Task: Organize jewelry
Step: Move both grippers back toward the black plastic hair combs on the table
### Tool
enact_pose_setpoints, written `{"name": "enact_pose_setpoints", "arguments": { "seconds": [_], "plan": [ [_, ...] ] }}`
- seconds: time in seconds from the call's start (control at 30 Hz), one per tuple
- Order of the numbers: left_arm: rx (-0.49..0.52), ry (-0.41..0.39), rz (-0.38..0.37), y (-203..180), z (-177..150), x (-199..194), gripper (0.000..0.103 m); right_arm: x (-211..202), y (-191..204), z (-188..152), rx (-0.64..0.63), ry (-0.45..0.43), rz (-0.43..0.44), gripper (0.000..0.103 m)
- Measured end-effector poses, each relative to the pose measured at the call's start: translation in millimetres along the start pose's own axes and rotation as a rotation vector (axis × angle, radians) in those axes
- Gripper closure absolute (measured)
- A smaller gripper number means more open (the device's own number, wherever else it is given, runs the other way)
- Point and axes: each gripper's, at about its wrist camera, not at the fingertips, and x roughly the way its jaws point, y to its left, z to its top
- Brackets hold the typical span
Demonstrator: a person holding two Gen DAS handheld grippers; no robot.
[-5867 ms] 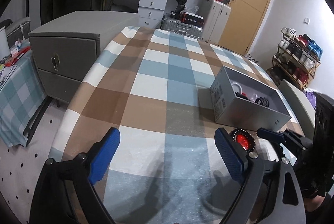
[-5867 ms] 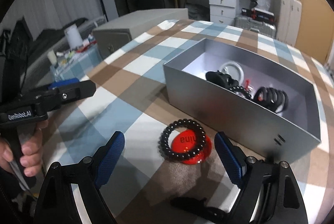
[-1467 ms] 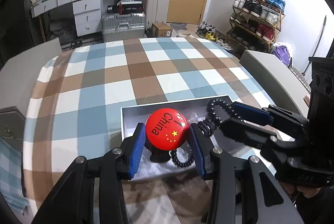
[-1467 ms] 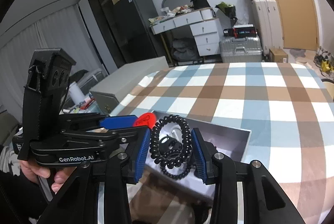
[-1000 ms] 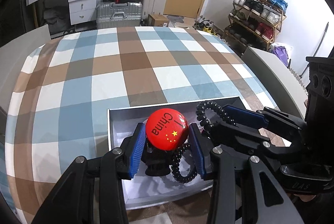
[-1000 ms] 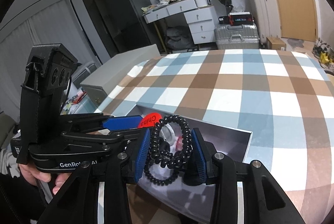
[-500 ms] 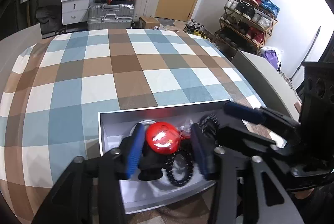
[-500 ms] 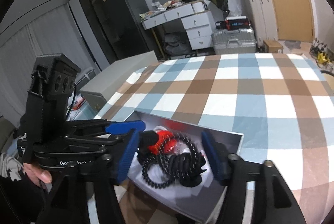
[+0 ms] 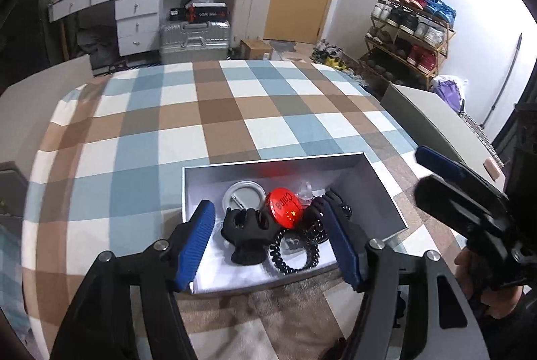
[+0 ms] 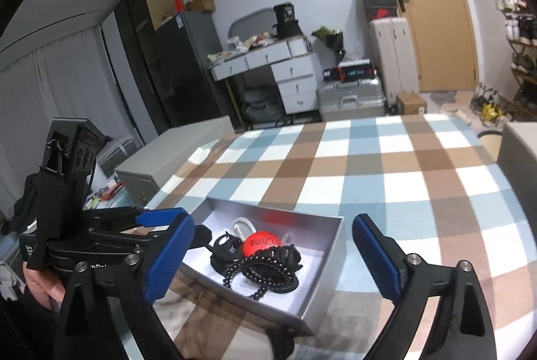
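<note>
Both grippers, left (image 9: pixel 270 237) and right (image 10: pixel 272 251), opening and empty above the box (image 9: pixel 386 192), could snag the coil band (image 9: pixel 295 254) while pulling away, tipping the badge (image 9: pixel 283 209) out.

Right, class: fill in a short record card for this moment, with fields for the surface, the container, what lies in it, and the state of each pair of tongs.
surface: checked tablecloth in blue, brown and white
container: open grey box, standing on the cloth
contents: red round badge marked China, black coiled hair tie, black claw clip, silver ring-shaped piece
left tongs: over the box, jaws opening, nothing gripped
right tongs: over the box, jaws opening, nothing gripped
loose jewelry on the cloth: none visible
</note>
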Motion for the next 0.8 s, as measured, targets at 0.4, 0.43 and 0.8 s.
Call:
{"name": "enact_pose_setpoints", "arguments": {
  "seconds": [0.4, 0.43, 0.8],
  "plan": [
    [-0.005, -0.075, 0.068, -13.3, -17.1, -25.2, 0.021, -47.5, 19.6, -18.4, -0.086, -0.075, -0.041, 0.000],
    [-0.004, -0.078, 0.074, -15.5, -19.1, -27.0, 0.021, -49.4, 20.4, -21.6, -0.088, -0.063, -0.040, 0.000],
    [-0.027, -0.054, 0.160, -23.9, -52.8, -23.6, 0.019, -44.6, 8.2, -66.0, -0.024, 0.142, -0.073, 0.000]
  ]
}}
